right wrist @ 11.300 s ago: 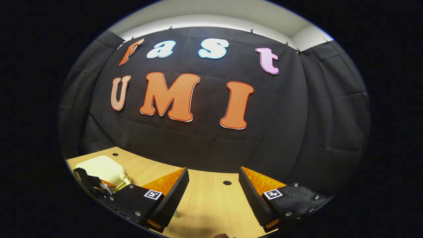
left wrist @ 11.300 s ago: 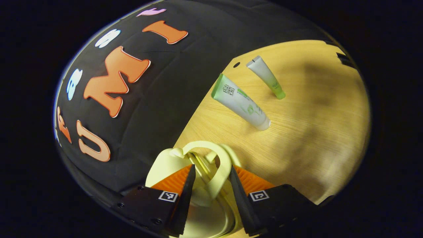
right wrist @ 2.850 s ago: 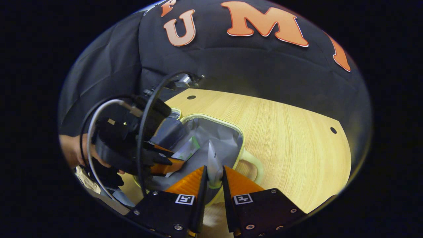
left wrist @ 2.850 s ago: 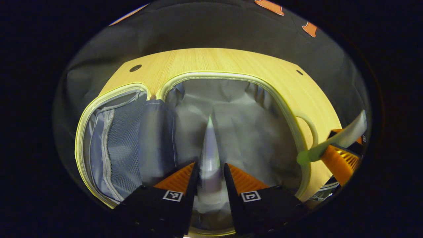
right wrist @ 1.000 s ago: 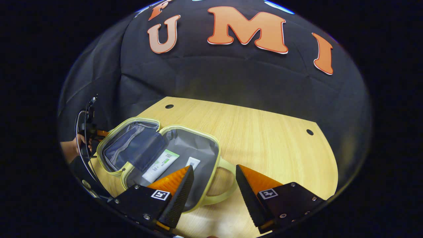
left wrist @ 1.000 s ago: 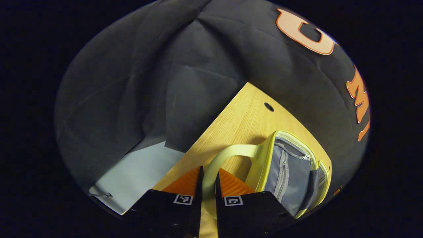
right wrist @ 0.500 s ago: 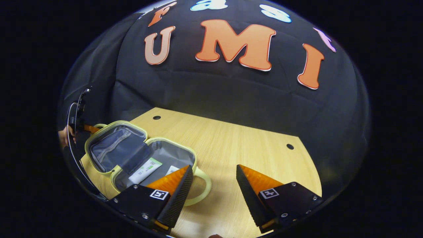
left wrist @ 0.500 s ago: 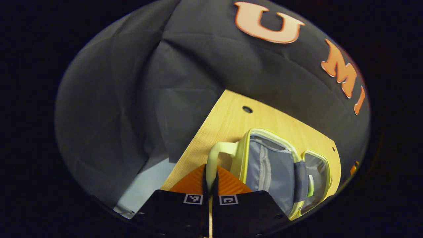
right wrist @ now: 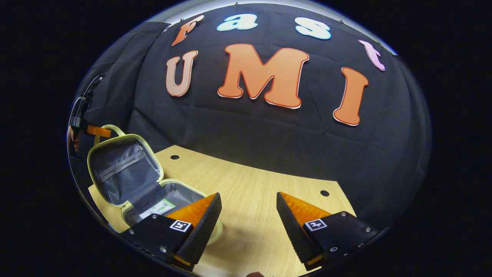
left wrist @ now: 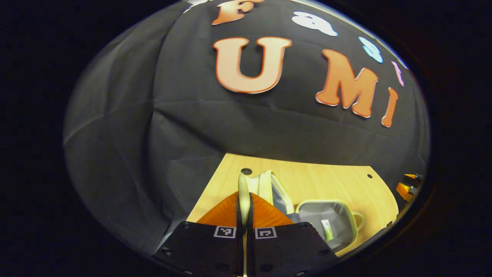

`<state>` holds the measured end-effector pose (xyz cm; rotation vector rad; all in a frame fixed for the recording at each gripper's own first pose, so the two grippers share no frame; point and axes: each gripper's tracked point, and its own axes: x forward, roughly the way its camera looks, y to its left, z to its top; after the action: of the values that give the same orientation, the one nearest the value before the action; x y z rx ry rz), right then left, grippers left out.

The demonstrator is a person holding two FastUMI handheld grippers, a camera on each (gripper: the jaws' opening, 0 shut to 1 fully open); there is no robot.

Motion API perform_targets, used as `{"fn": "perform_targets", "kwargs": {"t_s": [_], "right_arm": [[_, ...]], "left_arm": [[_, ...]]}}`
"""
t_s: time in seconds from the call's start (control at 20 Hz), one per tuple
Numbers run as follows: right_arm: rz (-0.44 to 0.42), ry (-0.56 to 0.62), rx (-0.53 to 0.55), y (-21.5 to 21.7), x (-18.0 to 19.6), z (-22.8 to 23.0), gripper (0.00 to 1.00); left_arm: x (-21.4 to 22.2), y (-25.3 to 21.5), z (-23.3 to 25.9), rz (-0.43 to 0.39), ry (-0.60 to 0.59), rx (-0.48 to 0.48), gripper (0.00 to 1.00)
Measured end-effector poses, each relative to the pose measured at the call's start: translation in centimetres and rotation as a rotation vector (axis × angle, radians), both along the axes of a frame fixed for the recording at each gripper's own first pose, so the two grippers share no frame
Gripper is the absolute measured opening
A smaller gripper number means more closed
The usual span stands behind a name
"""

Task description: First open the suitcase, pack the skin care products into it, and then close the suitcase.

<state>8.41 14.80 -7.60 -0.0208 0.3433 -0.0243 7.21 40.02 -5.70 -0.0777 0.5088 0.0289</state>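
We had the left tongs (left wrist: 243, 215) pinched on the lid's thin handle (left wrist: 243, 188), raising the lid (right wrist: 122, 169) off the tabletop (right wrist: 250, 192). Right tongs (right wrist: 248, 219) gaped empty. The case (right wrist: 169, 202) looked light and soft; the handle seemed the best hold.

The suitcase (right wrist: 127, 173) is a small pale yellow-green case with grey lining, standing open on the table (right wrist: 250, 204) near its left edge. Its lid (right wrist: 121, 169) is raised nearly upright, showing a zipped mesh pocket inside, and the lid handle (left wrist: 243, 190) is pinched between the fingers of the left gripper (left wrist: 244, 215). The base half (left wrist: 326, 227) lies flat on the table. Inside it lie the skin care products: a white tube with green print (right wrist: 155, 209) and a slimmer tube (left wrist: 327, 230) beside the base's own handle
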Motion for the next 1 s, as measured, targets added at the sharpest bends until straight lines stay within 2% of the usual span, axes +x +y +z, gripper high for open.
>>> {"fn": "perform_targets", "kwargs": {"t_s": [0.25,0.5,0.8,1.0], "right_arm": [[0.020,-0.056,0.009,-2.4,0.1,1.0,0.92],[0.028,-0.091,0.009,-4.7,-0.2,1.4,0.93],[0.034,-0.094,0.027,-6.9,-1.2,0.6,0.93],[0.028,-0.088,0.037,-8.3,-2.0,0.1,0.93]], "left_arm": [[-0.2,-8.3,4.4,-0.066,-0.072,0.045,0.04],[-1.0,-15.1,5.3,-0.115,-0.094,0.062,0.04],[-1.6,-23.7,4.4,-0.186,-0.100,0.077,0.04],[-2.4,-30.2,1.5,-0.259,-0.071,0.056,0.04]]}}
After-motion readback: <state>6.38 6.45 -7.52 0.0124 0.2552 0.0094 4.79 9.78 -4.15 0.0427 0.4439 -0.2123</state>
